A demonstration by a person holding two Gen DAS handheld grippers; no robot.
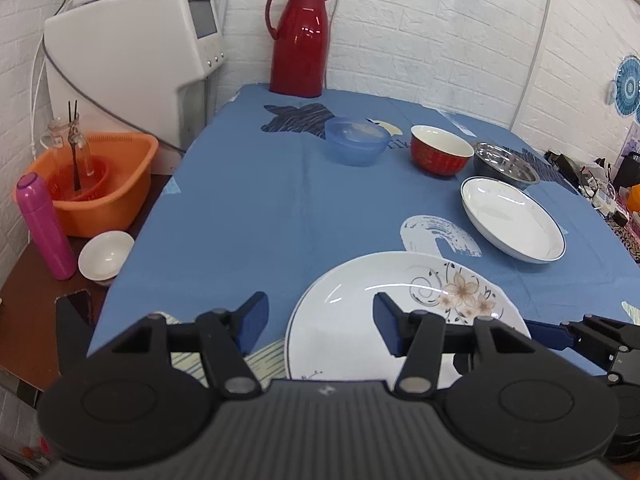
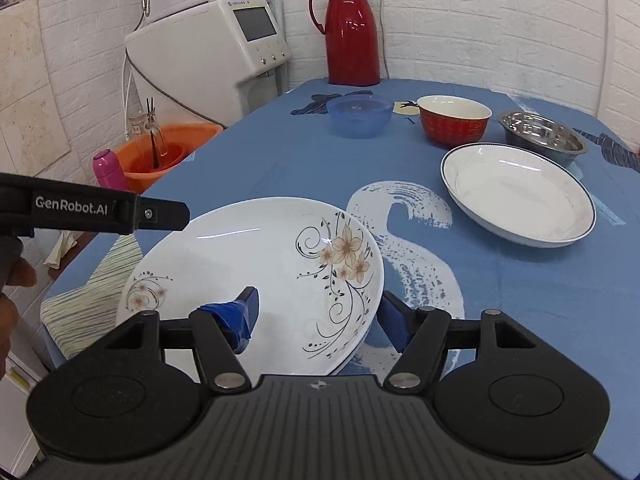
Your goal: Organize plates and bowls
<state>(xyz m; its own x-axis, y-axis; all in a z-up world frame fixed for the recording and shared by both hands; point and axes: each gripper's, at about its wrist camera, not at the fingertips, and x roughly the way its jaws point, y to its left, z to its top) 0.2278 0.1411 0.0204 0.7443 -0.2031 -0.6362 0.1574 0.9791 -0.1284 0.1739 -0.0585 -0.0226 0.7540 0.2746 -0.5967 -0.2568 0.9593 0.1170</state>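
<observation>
White porcelain with a beige flower print: the floral plate (image 1: pixel 400 312) is seen in the left wrist view just ahead of the left gripper (image 1: pixel 320 322), whose blue-padded jaws are spread wide, one over the blue tablecloth (image 1: pixel 240 200), the other over the plate's near rim. No contact with the plate can be confirmed. Beyond and to the right of the jaws a blue-rimmed plate (image 1: pixel 512 218) is noted; further off, a blue plastic bowl (image 1: pixel 356 140), a red bowl (image 1: pixel 440 154) and a steel bowl (image 1: pixel 506 164) are ranged in a row. A red thermos jug (image 1: pixel 300 40) is recorded at the far table edge. The right gripper (image 1: pixel 548 334) enters at the right margin.

In the right wrist view the right gripper (image 2: pixel 318 320) is found wide open, straddling the right rim of the floral plate (image 2: pixel 256 272); whether the pads touch it cannot be told. The plate appears tilted, with a second rim visible beneath it. The left gripper (image 2: pixel 160 214) is seen above the plate's left rim. The blue-rimmed plate (image 2: pixel 518 196) lies ahead right.
</observation>
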